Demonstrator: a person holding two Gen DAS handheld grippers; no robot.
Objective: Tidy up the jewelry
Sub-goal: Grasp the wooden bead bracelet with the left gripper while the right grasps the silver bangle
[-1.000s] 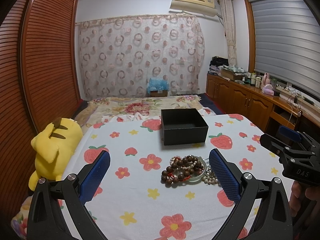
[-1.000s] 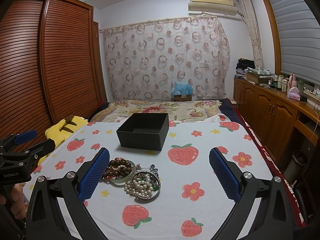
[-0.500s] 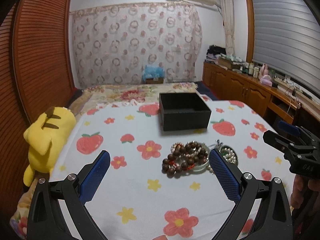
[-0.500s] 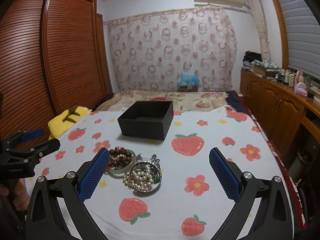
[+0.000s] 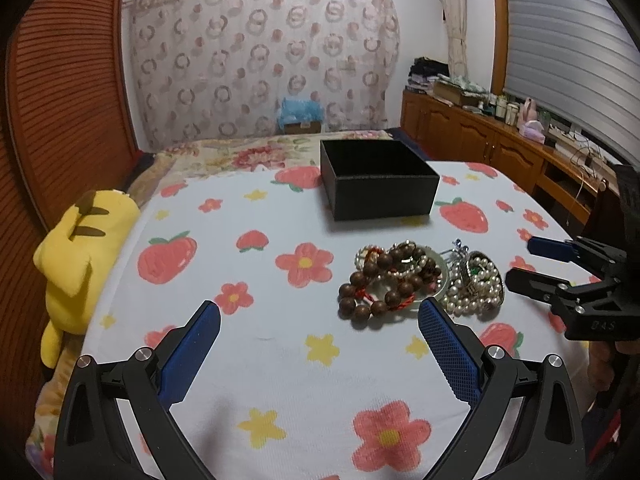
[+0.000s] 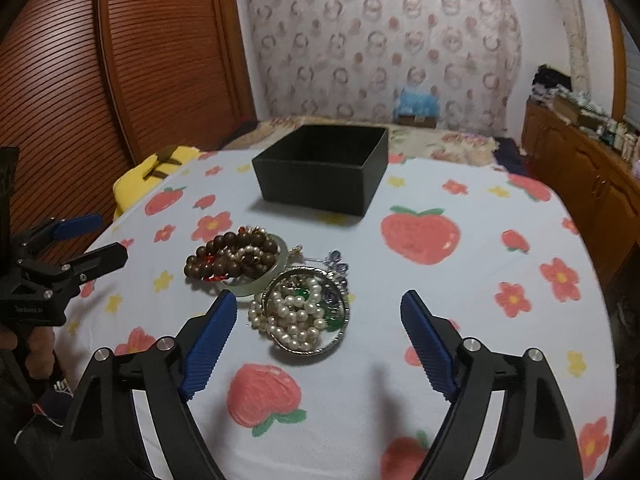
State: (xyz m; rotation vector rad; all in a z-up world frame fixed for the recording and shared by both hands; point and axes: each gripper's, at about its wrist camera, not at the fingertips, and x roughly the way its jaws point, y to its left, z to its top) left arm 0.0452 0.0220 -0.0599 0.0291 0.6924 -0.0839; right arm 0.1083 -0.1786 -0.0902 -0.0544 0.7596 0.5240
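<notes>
Counting it up on the strawberry-and-flower cloth [image 5: 280, 360]: one black box [image 5: 378, 188], lid off, sits at the far side, and two heaps of jewelry lie side by side, touching, nearer to us. On the left, a brown wooden bead bracelet [image 5: 380, 280] piled on a pale green bangle [image 6: 264, 284]; on the right, a silver dish [image 6: 308, 312] heaped with pearls [image 6: 296, 312] and a bit of green. How many strands are tangled in there, can't tell.

Left gripper [image 5: 320, 344] hangs low over the surface, jaws wide, nothing between them, its right pad just beside the beads. Right gripper [image 6: 316, 336] has jaws wide too, though they have just been closing a little; the pearl dish lies between them, nearer the left pad, untouched.

One yellow plush toy [image 5: 80, 256] sits at the left edge. Nothing blocks the path to either heap.
</notes>
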